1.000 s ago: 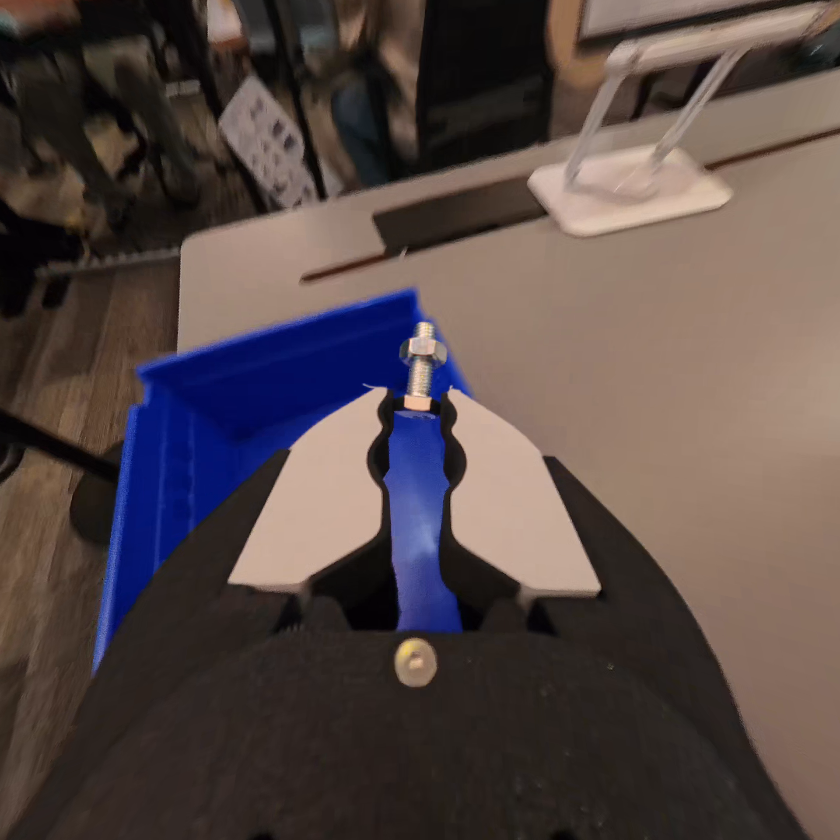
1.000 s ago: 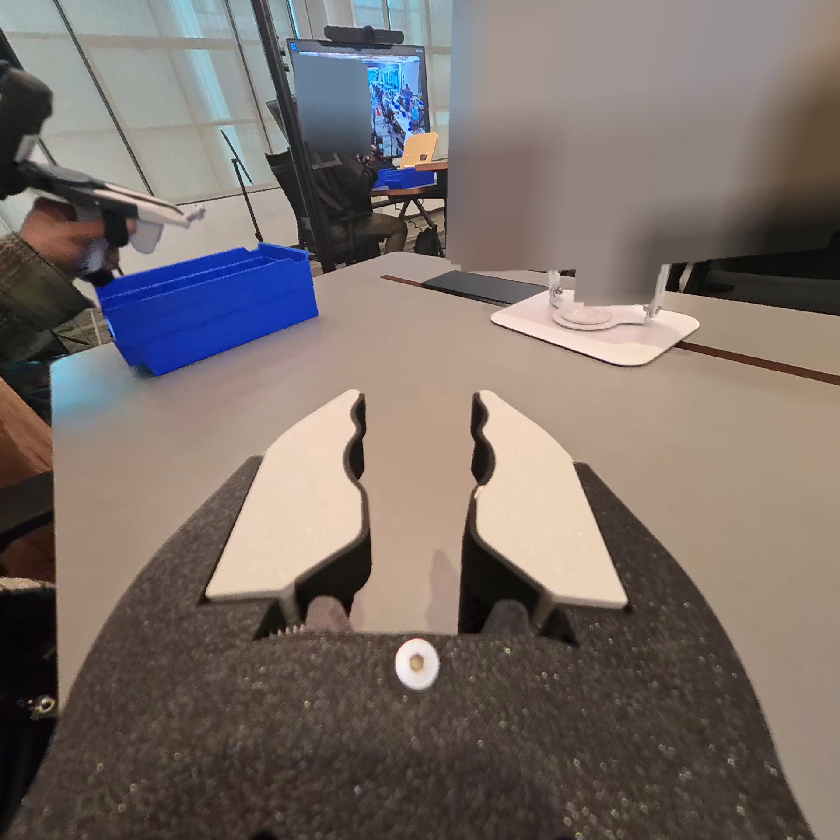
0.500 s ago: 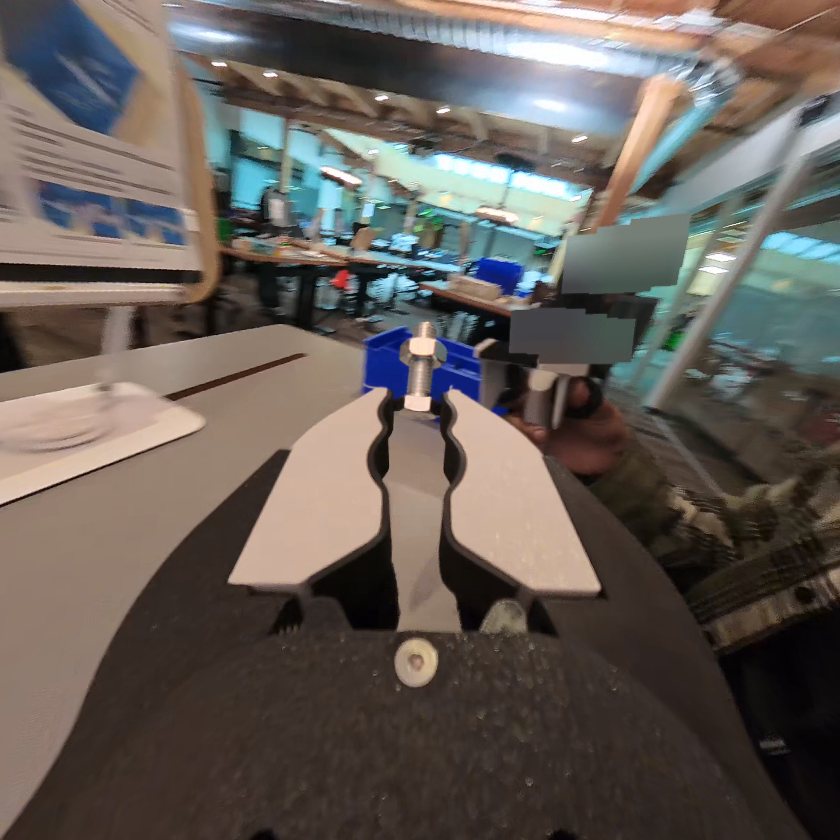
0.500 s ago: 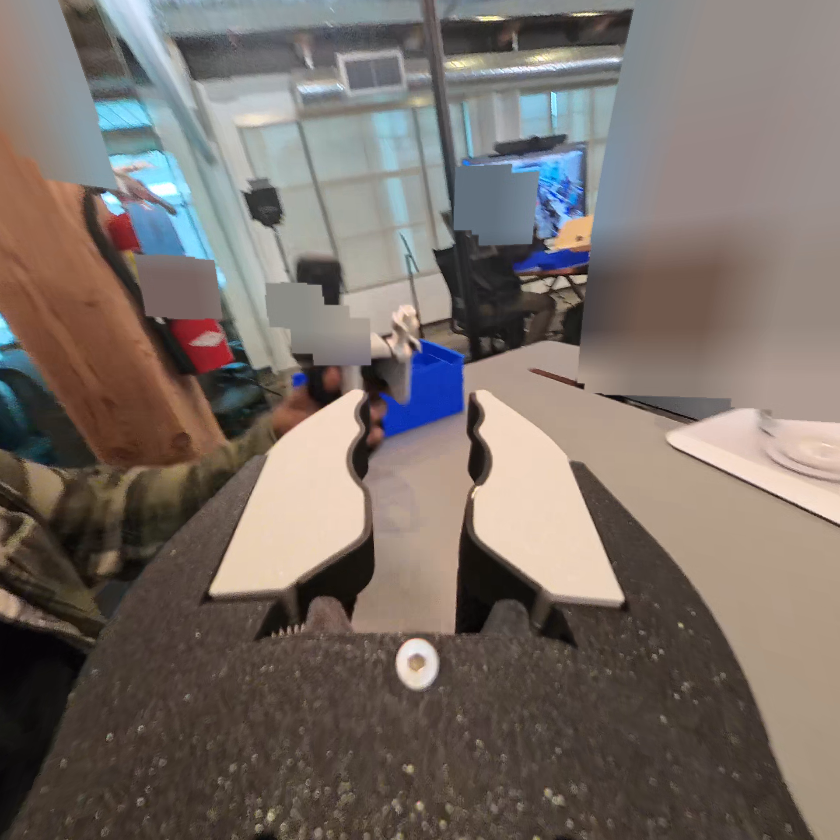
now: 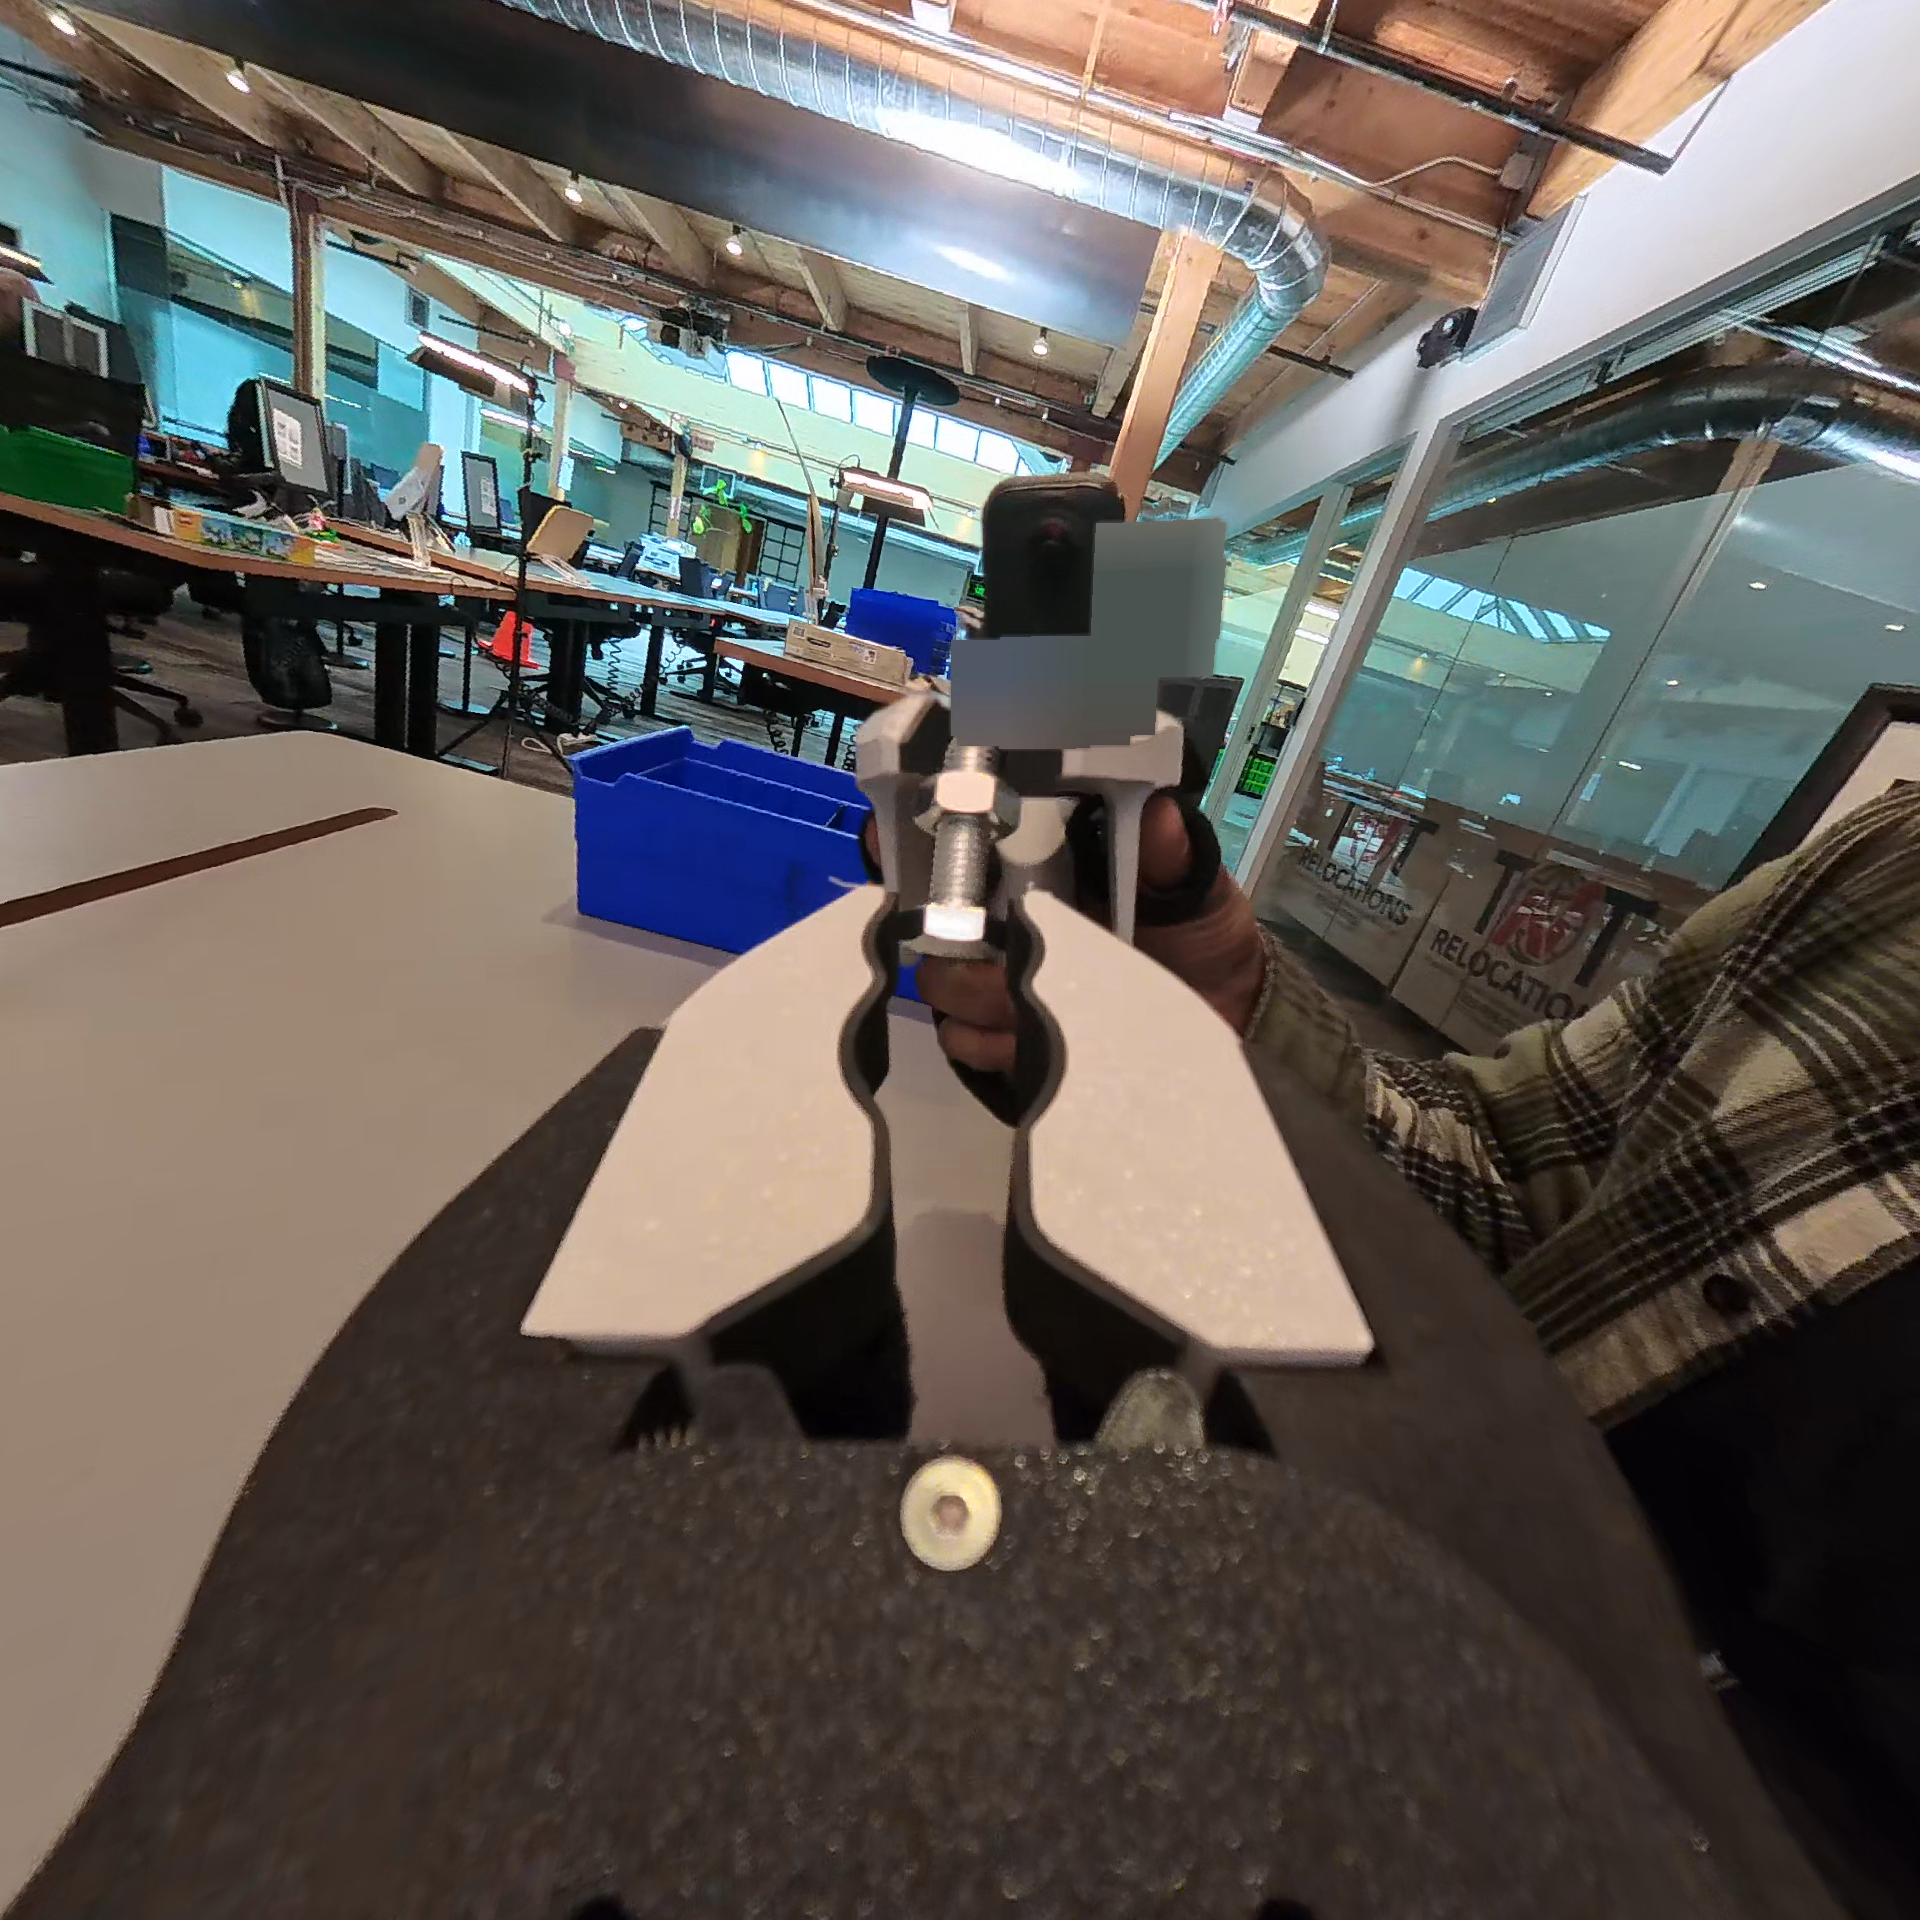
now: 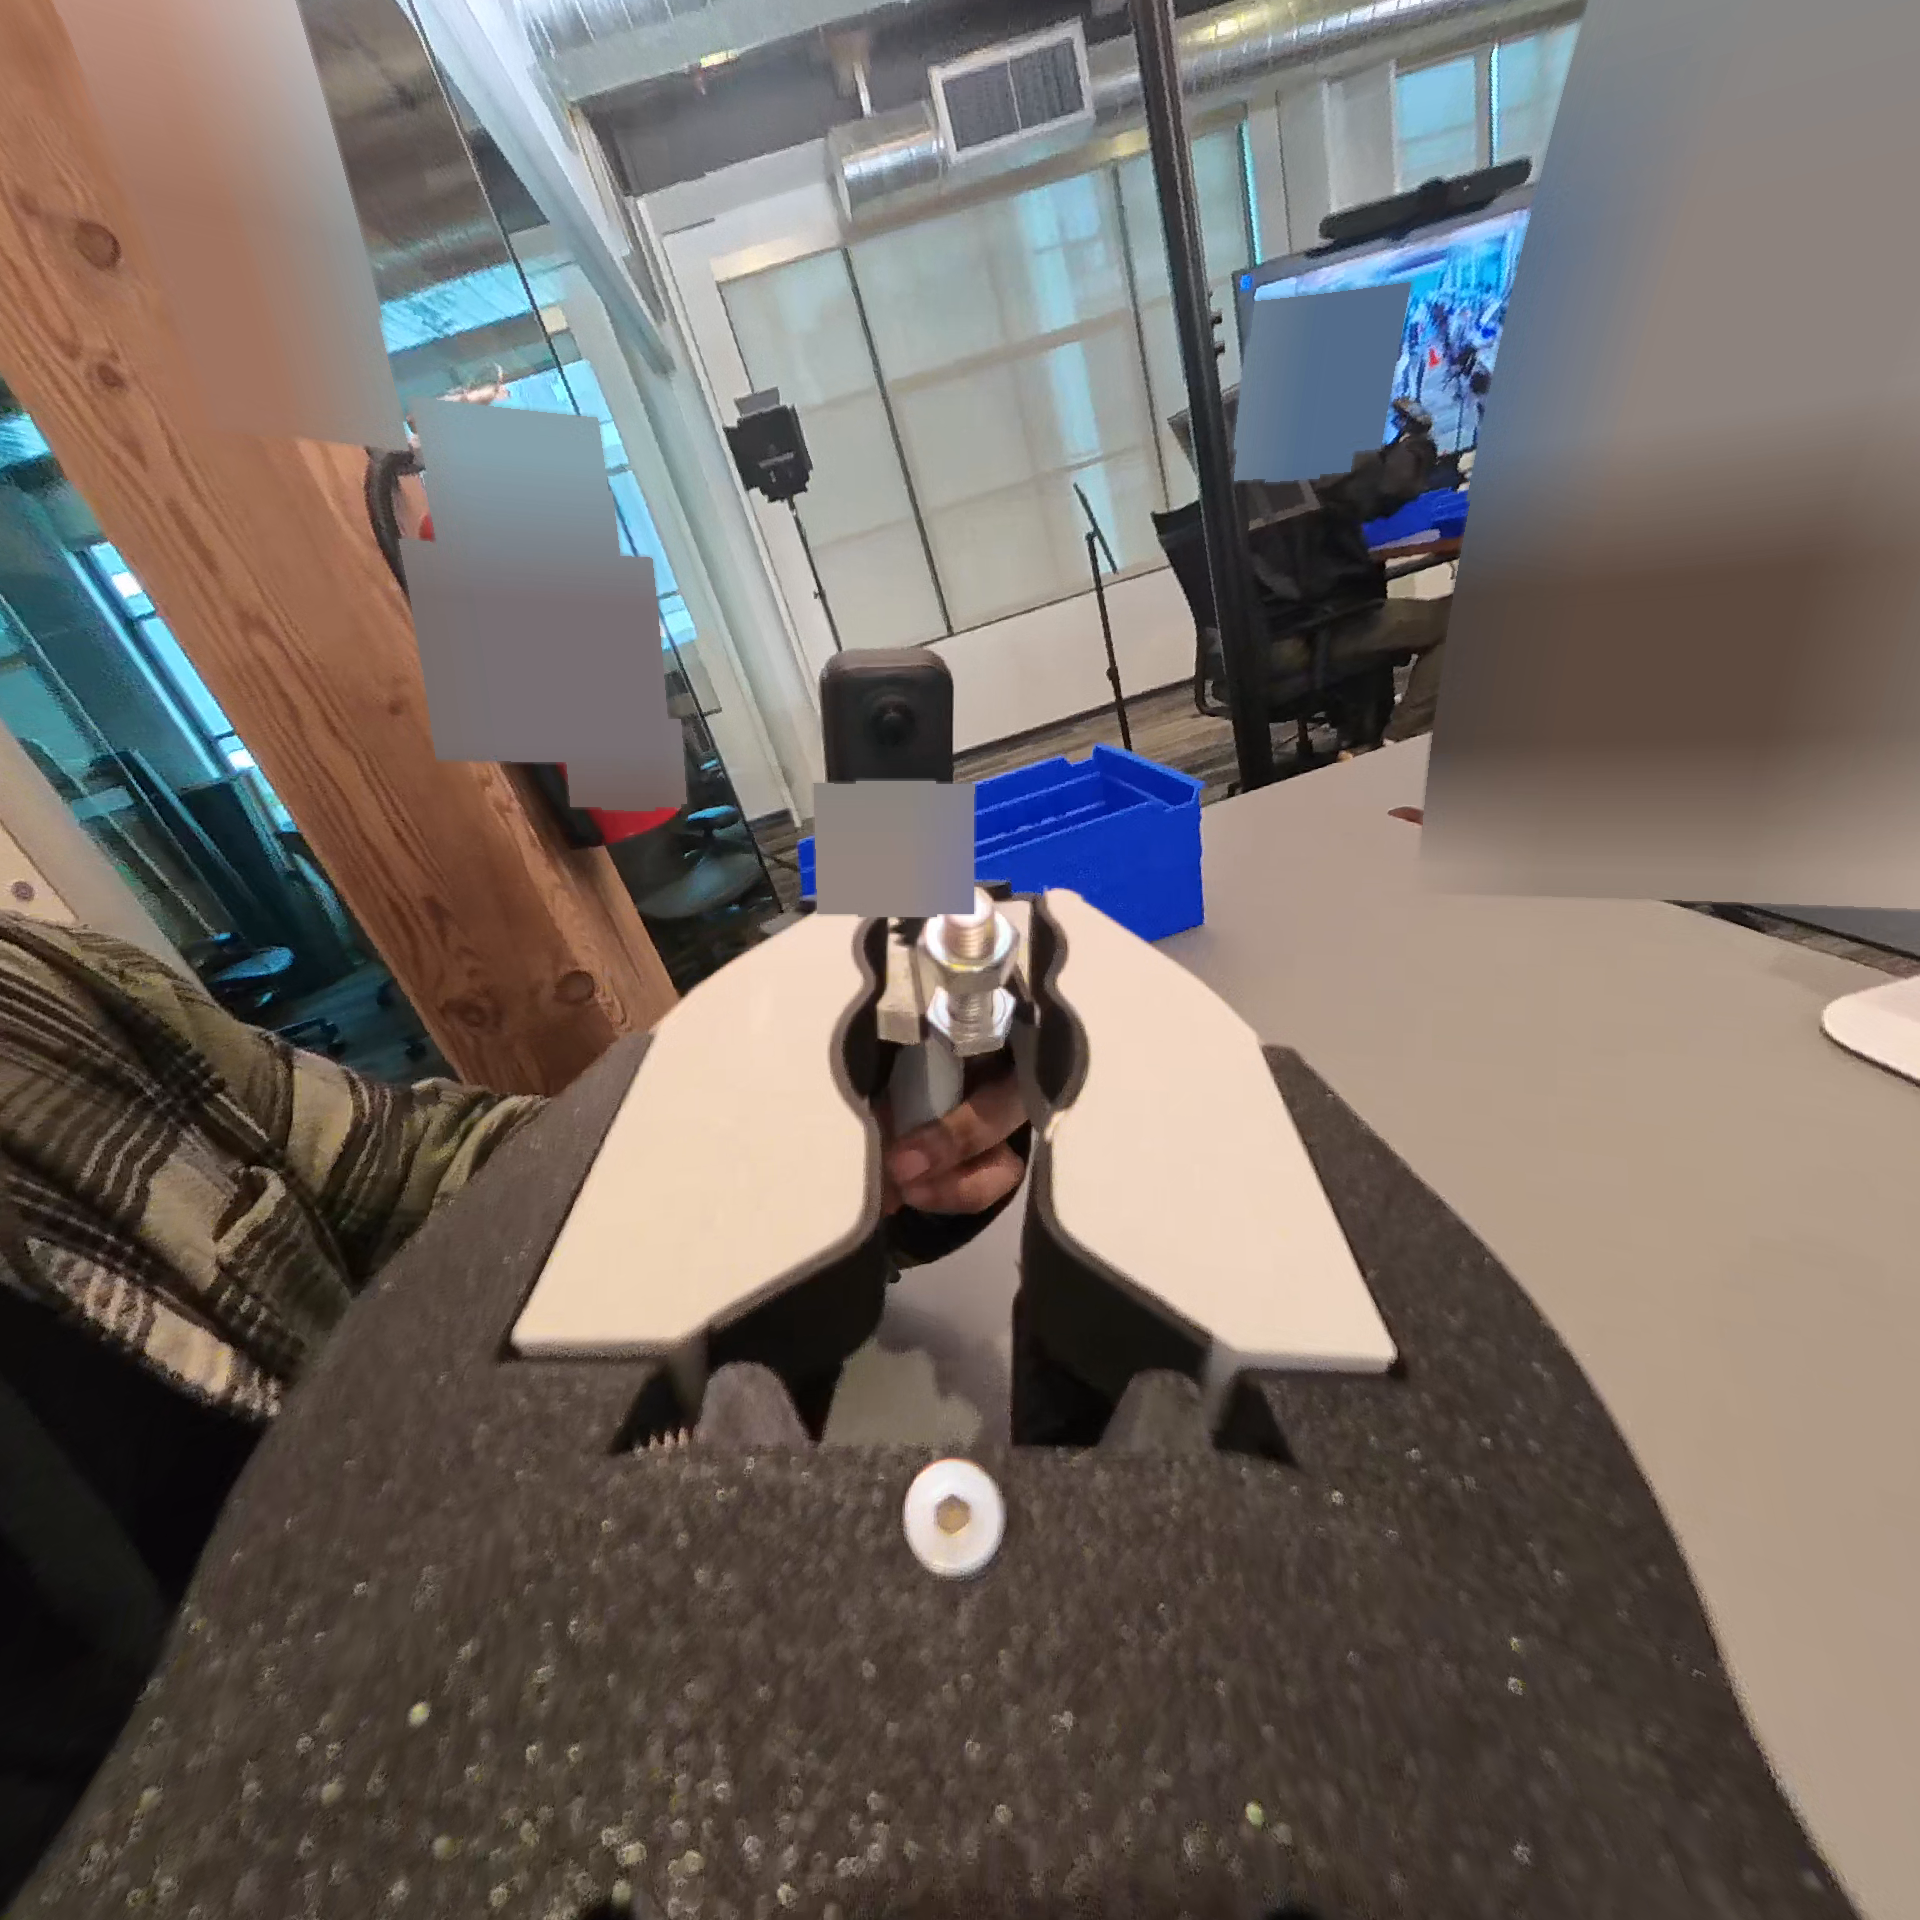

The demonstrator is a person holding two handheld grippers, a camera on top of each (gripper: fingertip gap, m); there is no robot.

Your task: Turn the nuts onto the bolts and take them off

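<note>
A silver bolt (image 5: 961,868) stands roughly upright between the two grippers, with a hex nut (image 5: 966,800) near its upper end. My left gripper (image 5: 954,920) is shut on the bolt head (image 5: 954,930). My right gripper (image 6: 951,916) faces it and its fingers (image 5: 896,769) close on the nut (image 6: 971,951) from both sides. In the right wrist view the bolt head (image 6: 966,1023) sits below the nut, and the left gripper's grey finger (image 6: 899,1013) shows beside it. Both grippers are held above the grey table (image 5: 260,1039).
A blue bin (image 5: 707,842) stands on the table behind the grippers, also in the right wrist view (image 6: 1101,852). A person's hand (image 5: 1195,935) and plaid sleeve (image 5: 1610,1091) hold the grippers. A white stand base (image 6: 1881,1029) lies at right. A wooden post (image 6: 312,727) stands left. The tips of both grippers are at nearly the same place.
The left gripper lifted the bolt from over the blue bin and swung to face the right gripper. The right gripper rose, met it and narrowed its fingers around the nut.
</note>
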